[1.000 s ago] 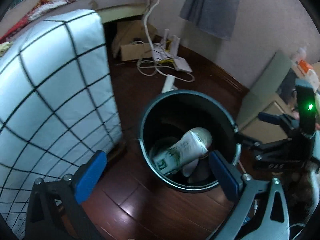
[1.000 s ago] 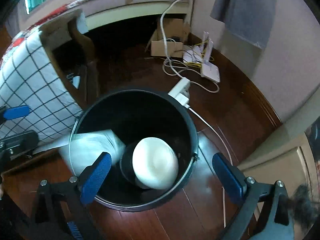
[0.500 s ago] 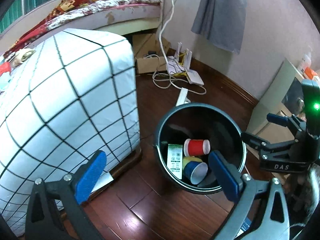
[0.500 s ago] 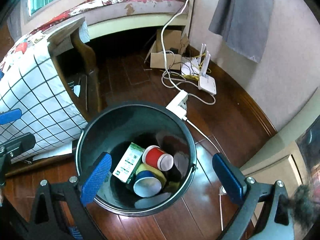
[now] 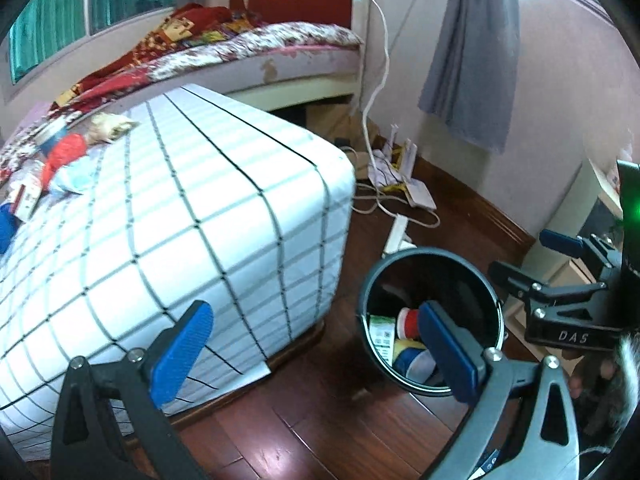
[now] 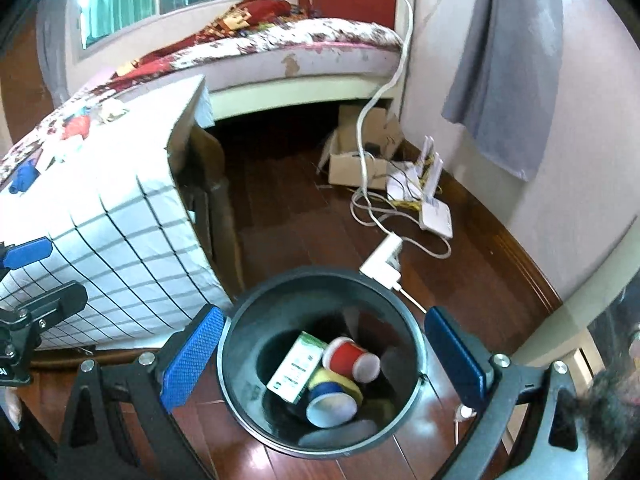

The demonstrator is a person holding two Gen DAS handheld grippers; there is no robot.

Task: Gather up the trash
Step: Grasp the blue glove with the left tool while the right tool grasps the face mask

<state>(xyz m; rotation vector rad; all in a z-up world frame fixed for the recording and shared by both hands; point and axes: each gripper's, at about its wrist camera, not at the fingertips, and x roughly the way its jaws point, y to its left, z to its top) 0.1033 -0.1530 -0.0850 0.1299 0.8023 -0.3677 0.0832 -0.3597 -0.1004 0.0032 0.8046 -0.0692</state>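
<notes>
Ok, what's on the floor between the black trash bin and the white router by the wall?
In the right wrist view, a white power strip with its cable lies between the trash bin and the router; the rest is bare wood floor.

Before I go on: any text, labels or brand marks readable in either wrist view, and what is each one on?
"DAS": white letters on the black body of the right gripper, seen from the left wrist view.
Green-and-white carton in the trash bin: printed panel and code squares, too small to read.
Packets on the checked cloth: blurred, unreadable.

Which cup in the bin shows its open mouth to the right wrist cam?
The blue cup: its pale opening faces up. The red cup lies sideways.
</notes>
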